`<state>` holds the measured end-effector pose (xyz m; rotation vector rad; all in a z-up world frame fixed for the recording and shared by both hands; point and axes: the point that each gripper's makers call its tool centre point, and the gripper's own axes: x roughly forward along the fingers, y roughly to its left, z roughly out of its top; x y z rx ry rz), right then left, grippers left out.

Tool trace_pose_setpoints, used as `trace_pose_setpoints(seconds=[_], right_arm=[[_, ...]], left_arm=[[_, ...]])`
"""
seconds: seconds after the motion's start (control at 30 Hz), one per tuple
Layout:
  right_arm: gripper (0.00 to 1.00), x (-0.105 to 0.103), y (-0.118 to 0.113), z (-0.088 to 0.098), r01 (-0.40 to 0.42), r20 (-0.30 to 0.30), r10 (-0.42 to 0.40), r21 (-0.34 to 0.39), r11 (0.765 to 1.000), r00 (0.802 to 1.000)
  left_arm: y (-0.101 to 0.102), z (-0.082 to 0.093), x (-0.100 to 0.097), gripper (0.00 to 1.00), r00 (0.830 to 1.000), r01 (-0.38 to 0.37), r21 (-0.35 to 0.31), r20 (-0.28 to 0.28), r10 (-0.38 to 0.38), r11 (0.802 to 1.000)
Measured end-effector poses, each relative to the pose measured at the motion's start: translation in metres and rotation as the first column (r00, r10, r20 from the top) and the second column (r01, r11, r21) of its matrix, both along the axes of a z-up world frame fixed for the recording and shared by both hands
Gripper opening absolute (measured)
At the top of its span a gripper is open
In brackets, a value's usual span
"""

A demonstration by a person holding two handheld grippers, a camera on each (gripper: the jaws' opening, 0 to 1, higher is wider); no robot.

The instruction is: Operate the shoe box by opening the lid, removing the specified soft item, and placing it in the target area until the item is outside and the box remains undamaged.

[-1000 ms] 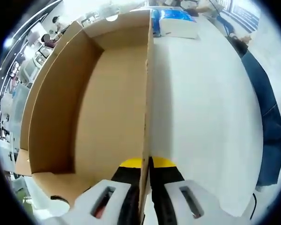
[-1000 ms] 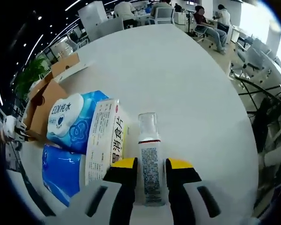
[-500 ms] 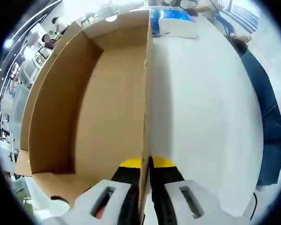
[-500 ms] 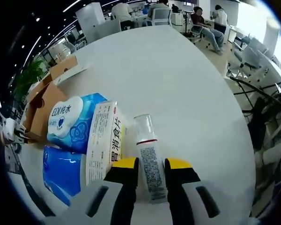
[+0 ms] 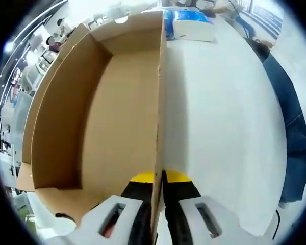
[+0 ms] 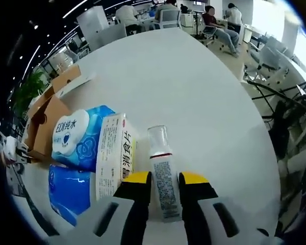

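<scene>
My left tool was pinched narrow on the thin side wall of the open shoe box, one yellow-tipped jaw inside and one outside, steadying the cardboard; the box interior looked bare as far as I could see, its brown floor and walls in plain view on the white table. My right tool stood with its jaws close on either side of a small clear-capped spray bottle lying on the table, though I could not tell whether they were pressing it or merely flanking it. Just beside the bottle, on its left in the right gripper view, lay a white and yellow medicine carton printed with Chinese characters, and touching that a blue and white soft pack of wet wipes, with a second blue pack nearer me. Beyond them sat the brown box and its flaps, and farther off people on office chairs. I judged the lid step done and the soft item already outside, so this was the placing stage. Next I would have needed to part the right jaws, draw back without nudging the bottle, and release the box wall gently so the cardboard did not crease.
</scene>
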<state>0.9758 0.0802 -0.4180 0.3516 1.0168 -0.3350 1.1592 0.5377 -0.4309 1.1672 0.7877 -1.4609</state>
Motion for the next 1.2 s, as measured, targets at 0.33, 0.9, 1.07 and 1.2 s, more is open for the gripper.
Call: trace_pose_setpoints(seconds=[0.33,0.9,1.07,1.2], right_arm=[[0.20,0.002,-0.004,-0.002,0.002,0.010,-0.002,0.003,1.000,1.000],[0.22,0.003,-0.006,-0.003,0.008,0.024,-0.008,0.004,1.000,1.000],[0.24,0.003,0.001,0.015,0.006,0.039,-0.005,-0.015,1.000,0.999],[0.25,0.006,-0.011,0.016,0.002,0.053,0.000,-0.039,0.999,0.999]], left_arm=[[0.001,-0.001,0.000,0.03,1.000,0.000,0.000,0.000,0.000,1.000],[0.000,0.001,-0.001,0.03,1.000,-0.002,0.001,0.000,0.002,1.000],[0.000,0.002,-0.001,0.03,1.000,-0.001,0.001,-0.001,0.001,1.000],[0.000,0.001,-0.001,0.03,1.000,-0.001,0.001,-0.001,0.001,1.000]])
